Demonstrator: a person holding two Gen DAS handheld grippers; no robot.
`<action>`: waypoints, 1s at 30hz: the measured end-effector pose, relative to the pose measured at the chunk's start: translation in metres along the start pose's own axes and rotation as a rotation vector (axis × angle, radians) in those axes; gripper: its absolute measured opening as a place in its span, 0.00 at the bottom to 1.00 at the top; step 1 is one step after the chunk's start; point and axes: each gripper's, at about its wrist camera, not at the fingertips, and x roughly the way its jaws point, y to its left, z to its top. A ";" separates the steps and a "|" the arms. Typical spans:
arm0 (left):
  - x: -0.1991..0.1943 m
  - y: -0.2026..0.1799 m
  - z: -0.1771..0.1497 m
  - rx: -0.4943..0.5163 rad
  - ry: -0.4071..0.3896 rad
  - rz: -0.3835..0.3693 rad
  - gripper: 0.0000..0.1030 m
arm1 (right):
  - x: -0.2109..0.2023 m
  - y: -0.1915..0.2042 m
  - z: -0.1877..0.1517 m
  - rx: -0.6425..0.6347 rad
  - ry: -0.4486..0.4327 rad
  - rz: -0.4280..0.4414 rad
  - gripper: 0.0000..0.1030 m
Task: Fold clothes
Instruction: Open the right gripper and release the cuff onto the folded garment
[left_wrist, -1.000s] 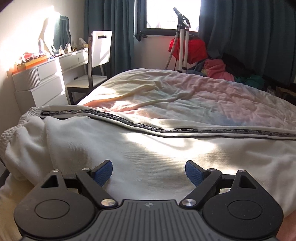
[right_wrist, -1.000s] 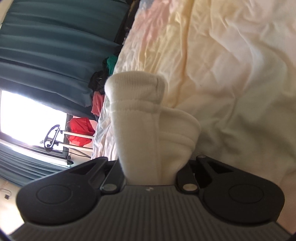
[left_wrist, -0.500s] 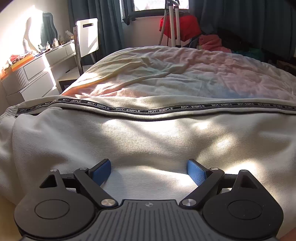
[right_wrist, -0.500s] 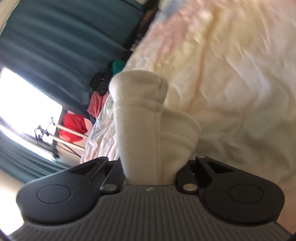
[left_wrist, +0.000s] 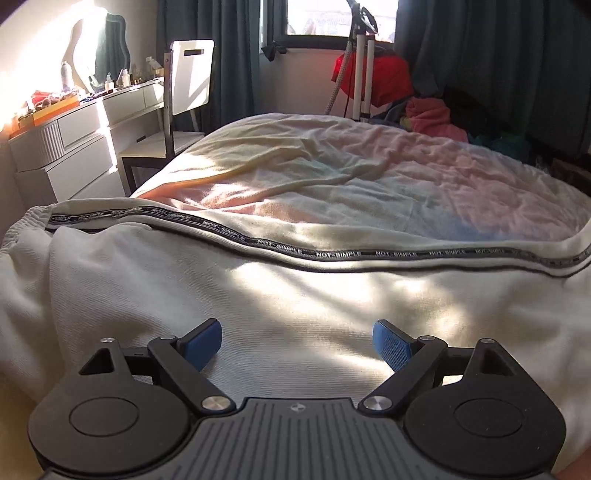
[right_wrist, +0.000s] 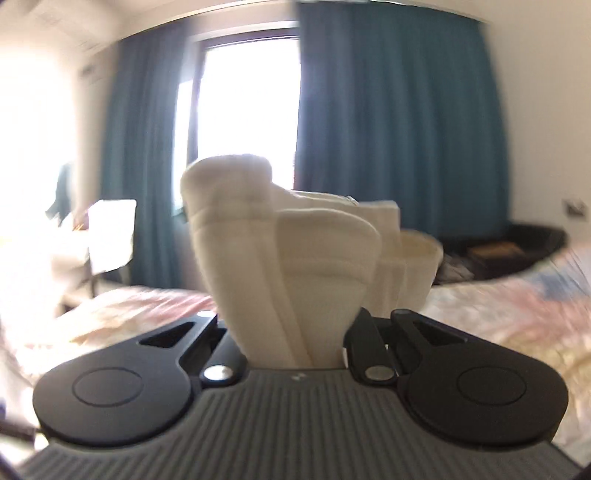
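A cream garment (left_wrist: 258, 295) with a black "NOT SIMPLE" stripe (left_wrist: 332, 254) lies spread across the near part of the bed. My left gripper (left_wrist: 295, 341) is open and empty, its blue pads (left_wrist: 391, 345) low over the cloth. My right gripper (right_wrist: 293, 332) is shut on a bunched ribbed cuff of the cream garment (right_wrist: 291, 266), which stands up between the jaws and hides the fingertips. The right gripper is raised and looks level across the room.
The bed (left_wrist: 369, 177) has a rumpled pastel cover. A white dresser (left_wrist: 74, 136) and chair (left_wrist: 184, 107) stand at the left. A red bag (left_wrist: 380, 79) and a heap of clothes (left_wrist: 432, 118) lie under the window (right_wrist: 243, 122), with blue curtains (right_wrist: 399, 122).
My right gripper has swung up from facing down at the bed to level, still holding the cuff. My left gripper has shifted slightly over the garment and stayed open.
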 end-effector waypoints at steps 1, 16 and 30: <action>-0.005 0.004 0.002 -0.011 -0.020 0.004 0.88 | 0.000 0.023 -0.011 -0.056 0.030 0.058 0.12; -0.027 0.037 0.017 -0.172 -0.112 -0.062 0.88 | -0.028 0.150 -0.076 -0.383 0.204 0.313 0.13; -0.043 0.031 0.004 -0.126 -0.182 -0.146 0.88 | -0.021 0.156 -0.068 -0.140 0.448 0.426 0.74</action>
